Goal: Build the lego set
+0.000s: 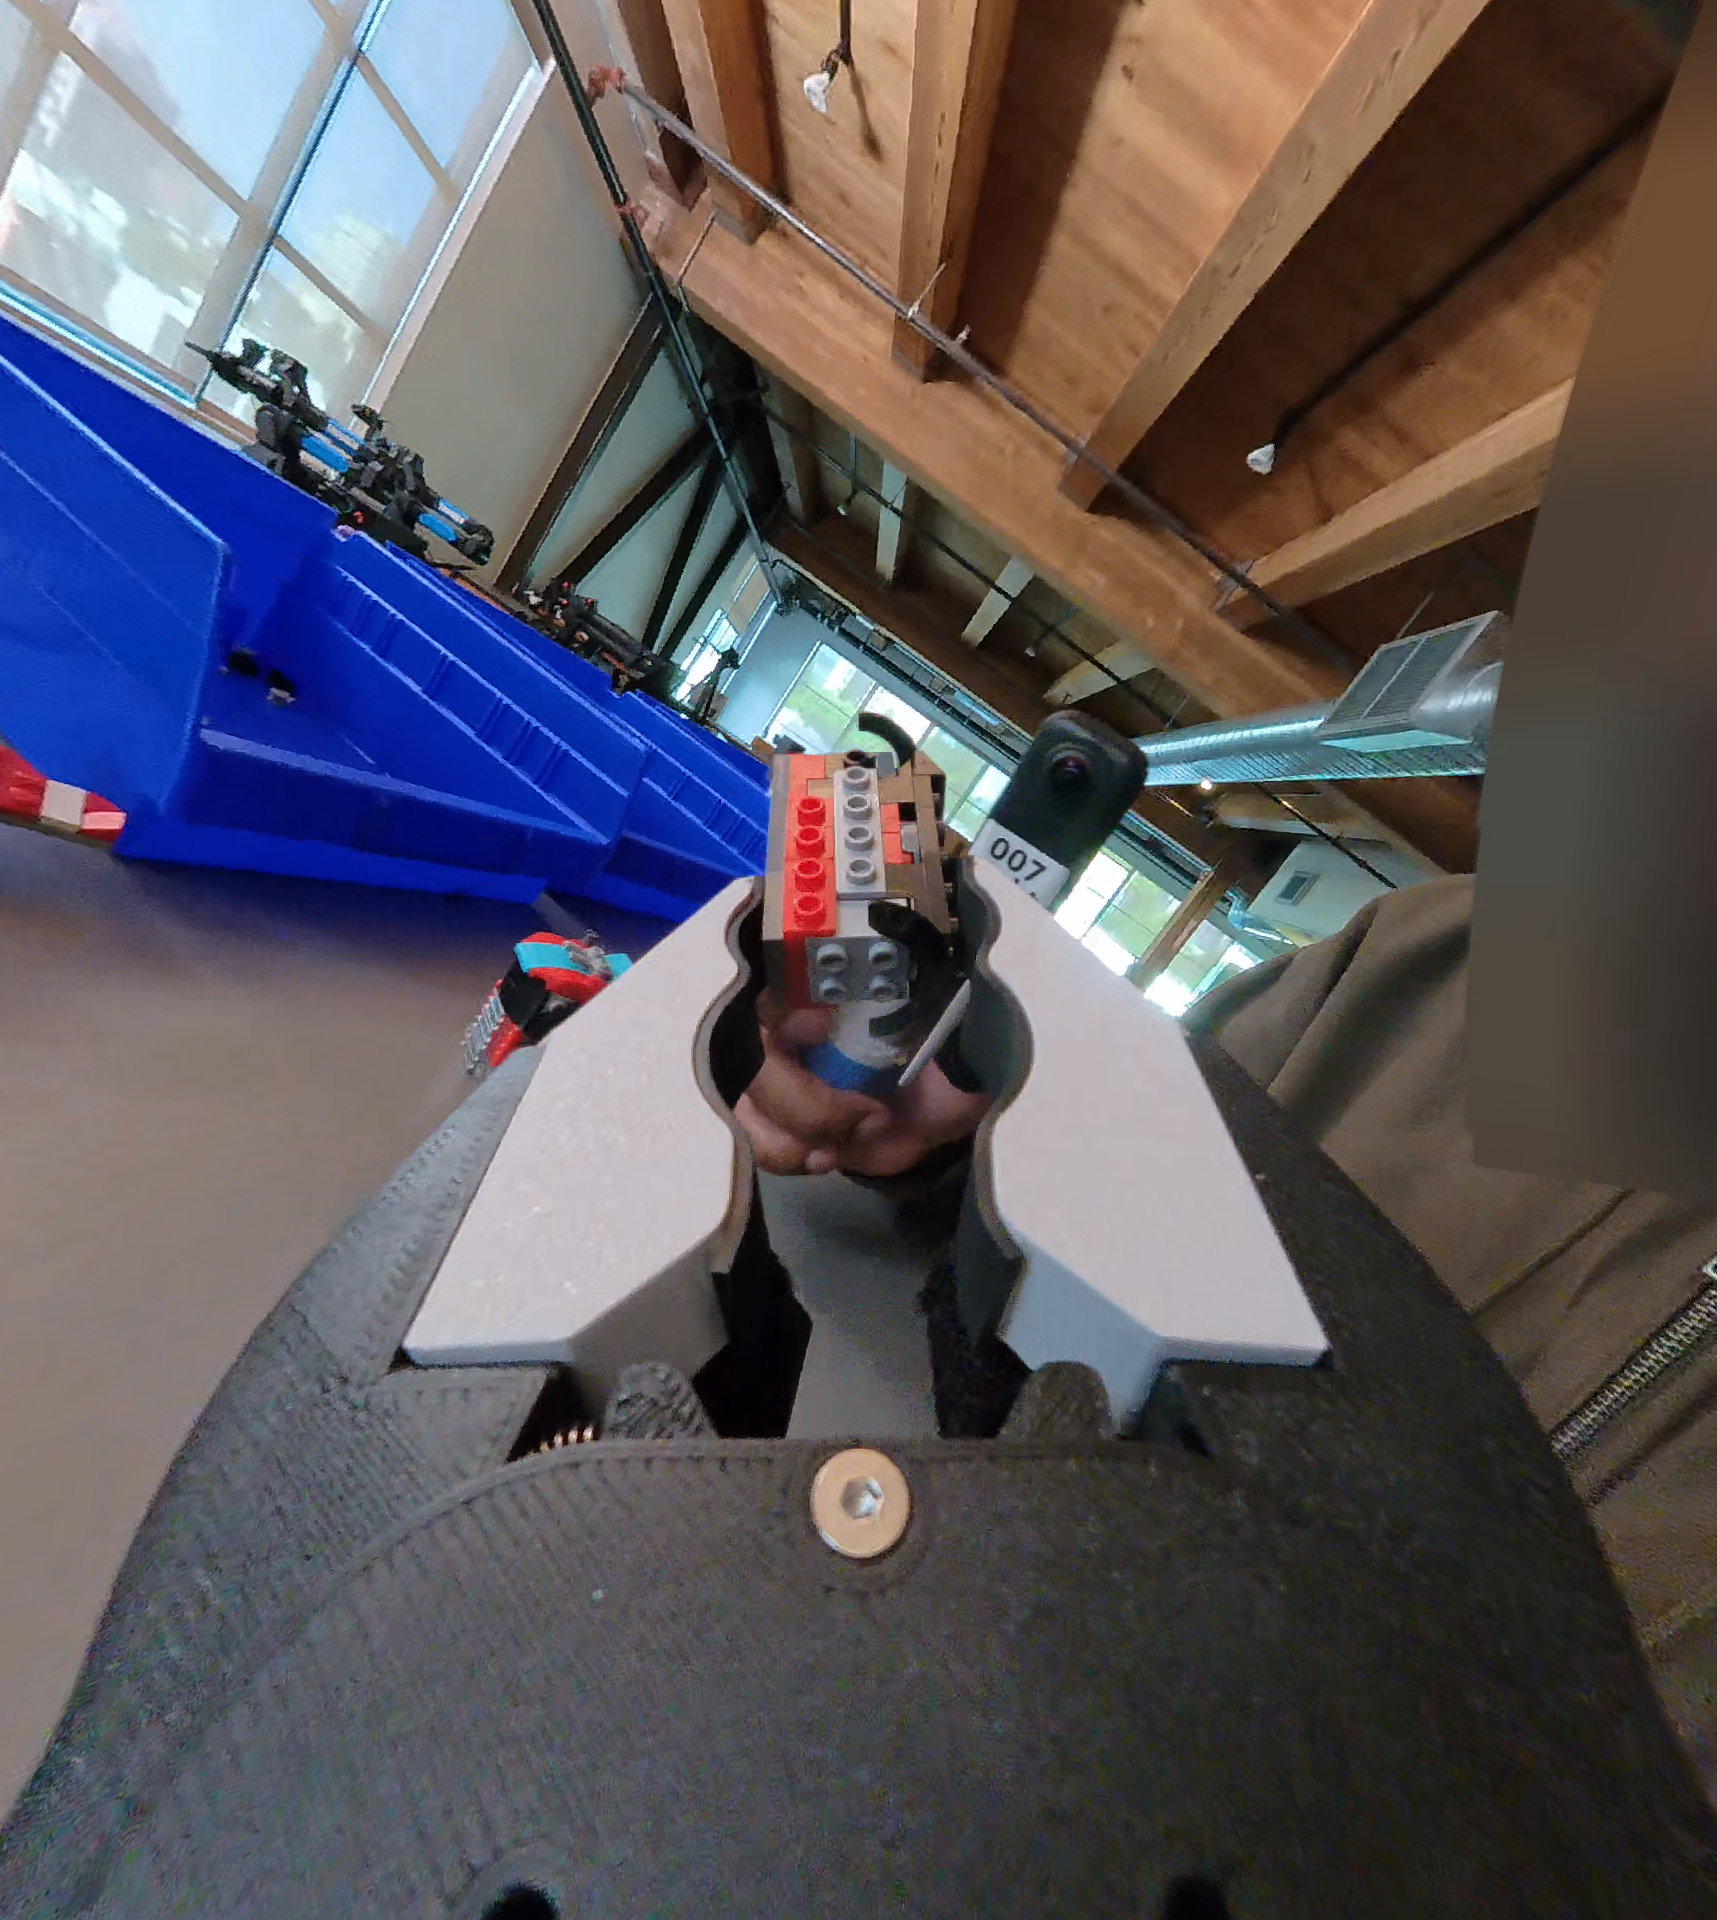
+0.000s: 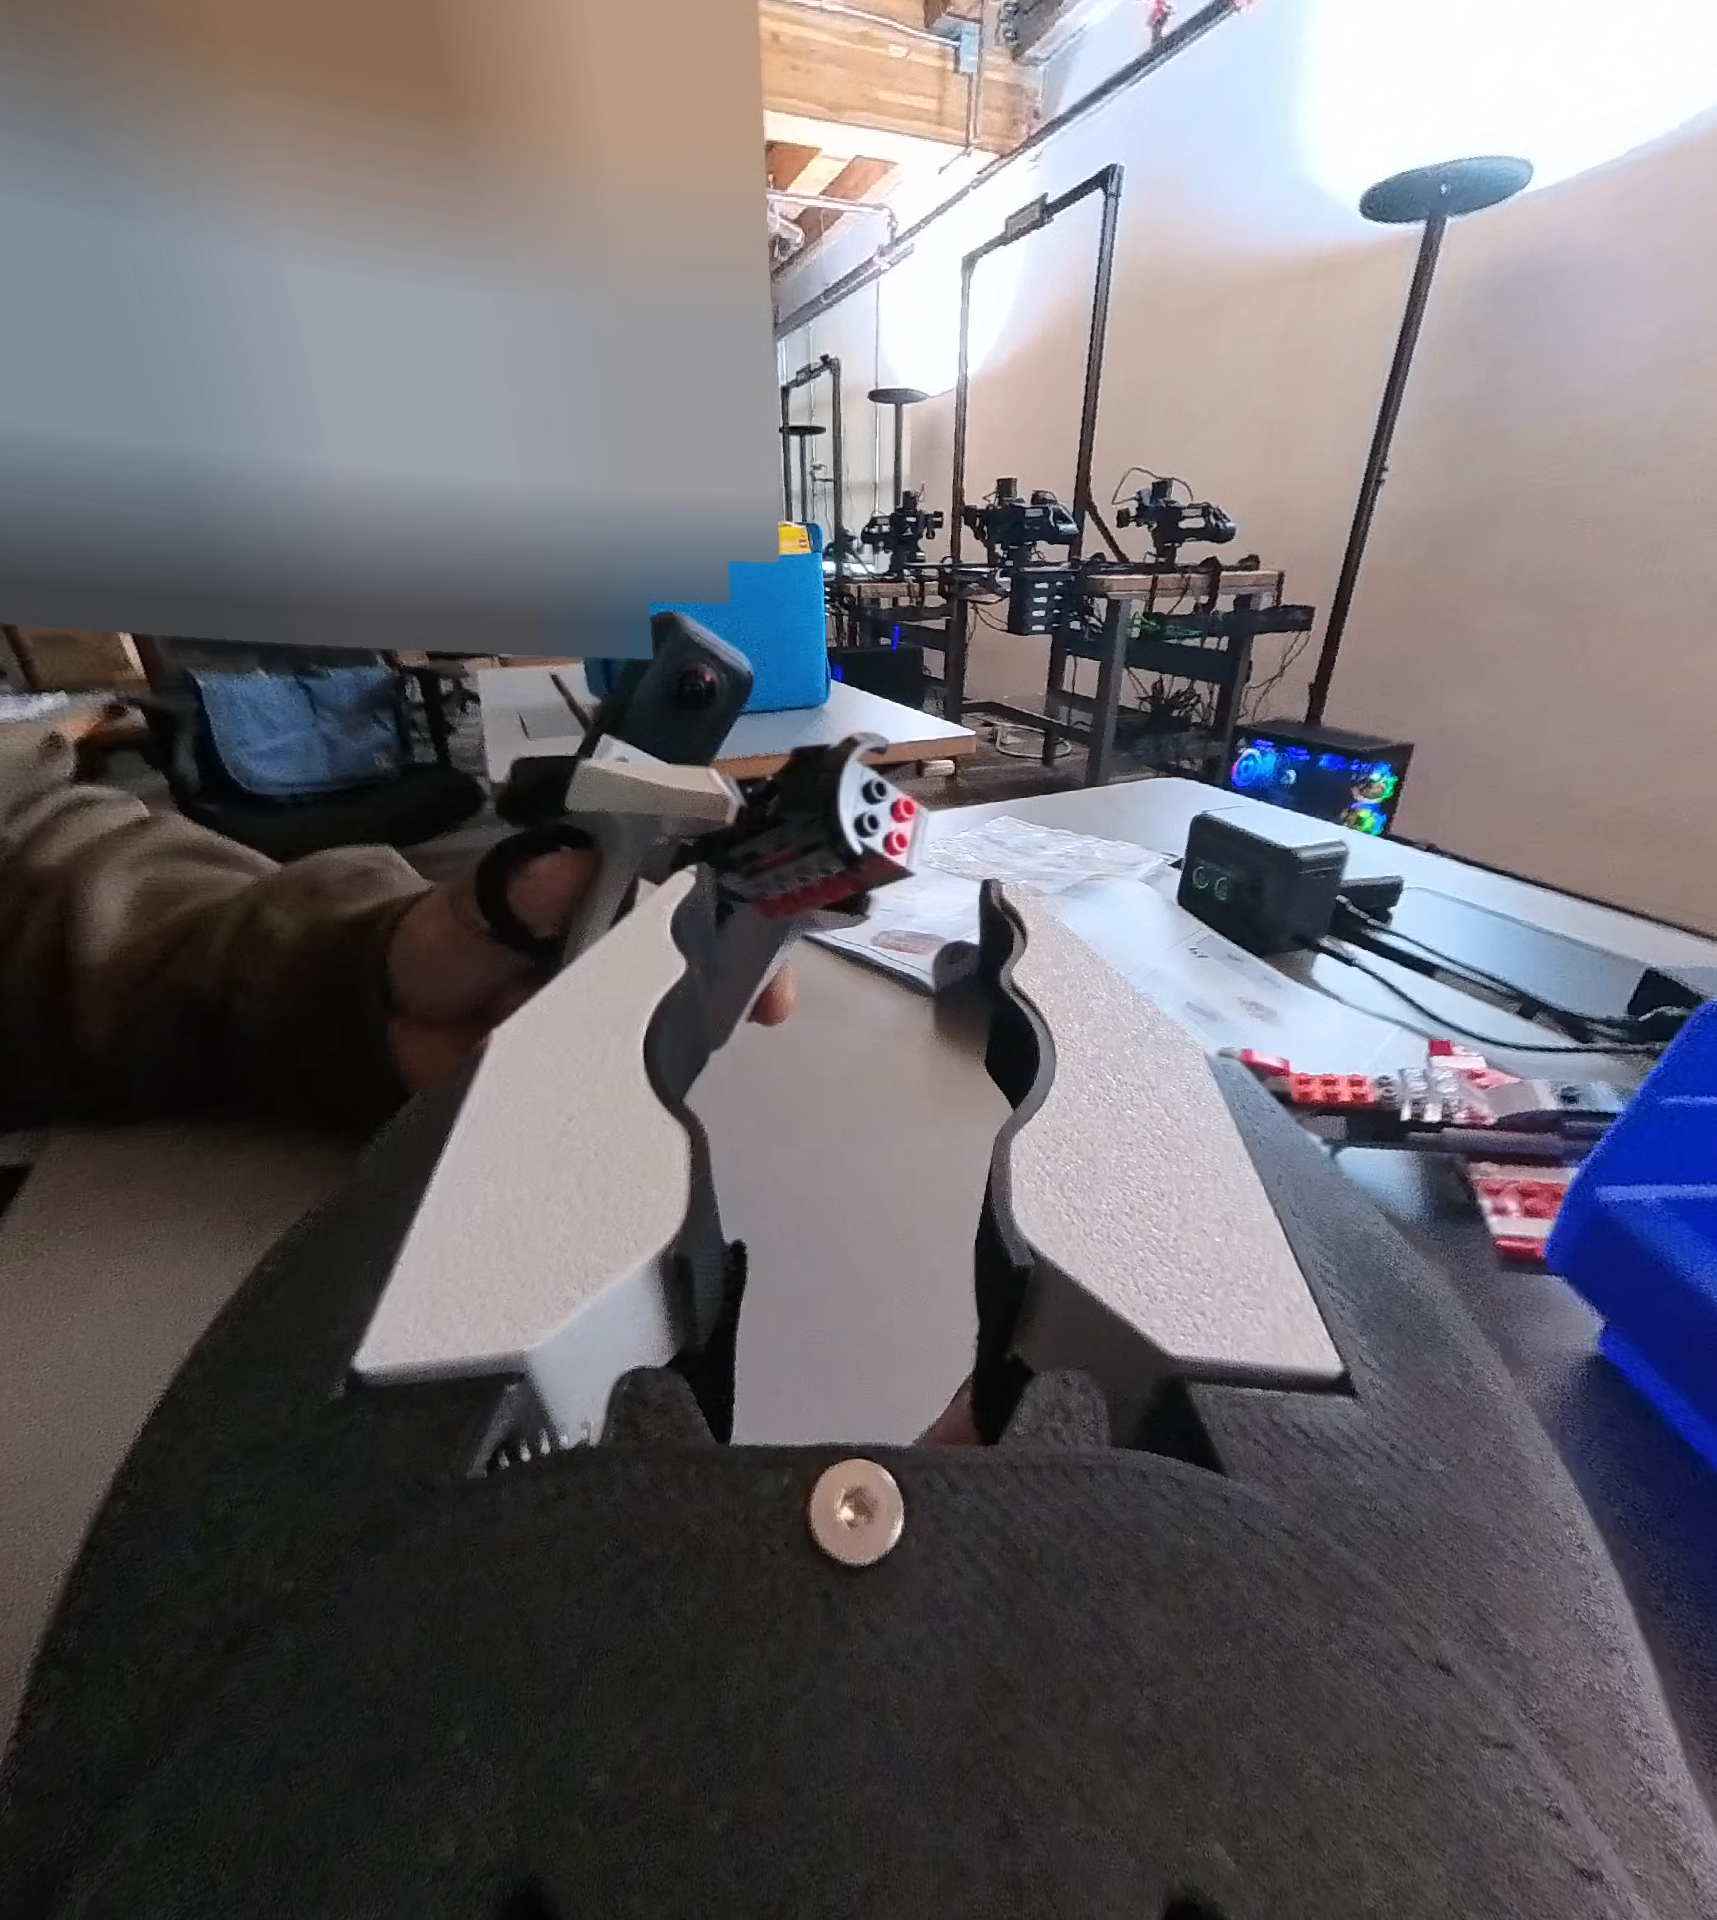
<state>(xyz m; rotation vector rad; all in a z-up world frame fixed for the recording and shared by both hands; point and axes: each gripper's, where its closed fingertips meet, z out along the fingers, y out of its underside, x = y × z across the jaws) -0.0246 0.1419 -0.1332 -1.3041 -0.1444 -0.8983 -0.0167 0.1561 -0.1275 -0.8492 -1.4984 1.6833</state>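
Gripping a brick model point(image 1: 854, 883) at its tips, my left tool point(image 1: 864, 935) points ceilingward; my right tool point(image 2: 838, 925) gapes empty just beside it, blue bins point(image 2: 1695, 1226) at right, loose bricks point(image 2: 1436, 1091) on the counter point(image 2: 1249, 997).

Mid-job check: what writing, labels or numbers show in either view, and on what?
White label on the black camera: short dark print, which I do not repeat.
Open paper booklet on the grey table: print too small to read.
Green display on the black box: too blurred.
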